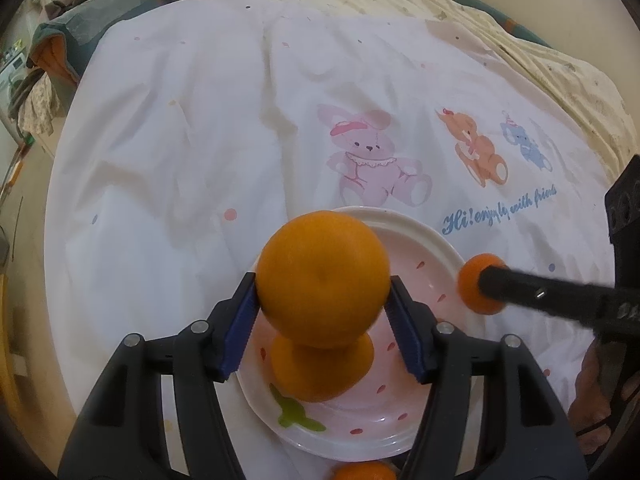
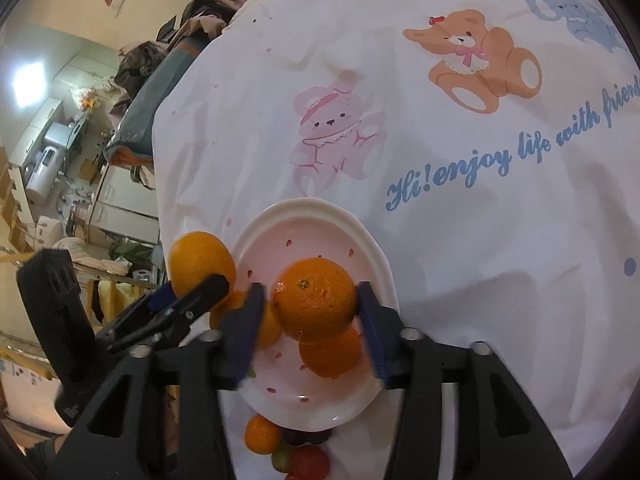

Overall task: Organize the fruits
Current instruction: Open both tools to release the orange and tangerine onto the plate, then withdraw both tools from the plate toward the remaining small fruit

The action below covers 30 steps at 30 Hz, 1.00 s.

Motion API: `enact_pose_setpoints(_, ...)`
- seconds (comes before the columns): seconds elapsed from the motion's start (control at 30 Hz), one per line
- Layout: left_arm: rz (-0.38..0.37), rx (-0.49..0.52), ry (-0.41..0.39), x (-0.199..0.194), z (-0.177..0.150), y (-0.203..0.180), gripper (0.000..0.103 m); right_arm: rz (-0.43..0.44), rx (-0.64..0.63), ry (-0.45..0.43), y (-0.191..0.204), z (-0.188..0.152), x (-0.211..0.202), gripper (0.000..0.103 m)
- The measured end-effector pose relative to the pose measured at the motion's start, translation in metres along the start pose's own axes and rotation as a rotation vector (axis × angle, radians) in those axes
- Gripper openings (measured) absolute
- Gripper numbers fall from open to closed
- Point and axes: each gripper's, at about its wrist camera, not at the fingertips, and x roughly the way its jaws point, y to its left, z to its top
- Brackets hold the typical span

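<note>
Round oranges are sitting between the blue pads of both tools over the pink-and-white ceramic plate (image 1: 448, 248) on the bed: left hand-held gripper (image 1: 322, 312) gripping one orange (image 1: 322, 272), right hand-held gripper (image 2: 310, 320) opening around another (image 2: 316, 300).

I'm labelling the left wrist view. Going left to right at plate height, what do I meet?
big orange → small orange → hand. The plate lies under both oranges, so it is left out.

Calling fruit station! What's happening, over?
Left gripper clamped on one orange above plate. Right gripper open around another orange. Nothing blocking.
</note>
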Motion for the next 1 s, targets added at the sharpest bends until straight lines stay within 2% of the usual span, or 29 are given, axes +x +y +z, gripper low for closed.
enact_pose_setpoints(0.03, -0.008, -0.002, -0.002, -0.001, 0.000, 0.000, 0.073, 0.003, 0.006, -0.020, -0.001, 0.000, -0.003, 0.070)
enact_pose_setpoints(0.1, -0.014, -0.007, -0.015, -0.005, 0.000, 0.000, 0.082, 0.005, 0.018, -0.054, -0.002, 0.002, -0.010, 0.072)
enact_pose_setpoints(0.33, -0.009, -0.001, -0.019, -0.006, 0.000, -0.001, 0.083, -0.005, 0.048, -0.060, -0.008, 0.005, -0.011, 0.072)
enact_pose_setpoints(0.6, 0.009, -0.006, -0.054, -0.019, -0.003, 0.002, 0.083, -0.023, 0.002, -0.082, 0.003, 0.006, -0.020, 0.072)
enact_pose_setpoints(0.83, -0.005, -0.043, -0.112, -0.057, -0.004, 0.004, 0.082, -0.051, -0.052, -0.120, 0.019, -0.004, -0.042, 0.072)
enact_pose_setpoints(1.0, 0.014, -0.011, -0.134, -0.084, -0.012, -0.005, 0.083, -0.049, -0.073, -0.136, 0.029, -0.019, -0.063, 0.072)
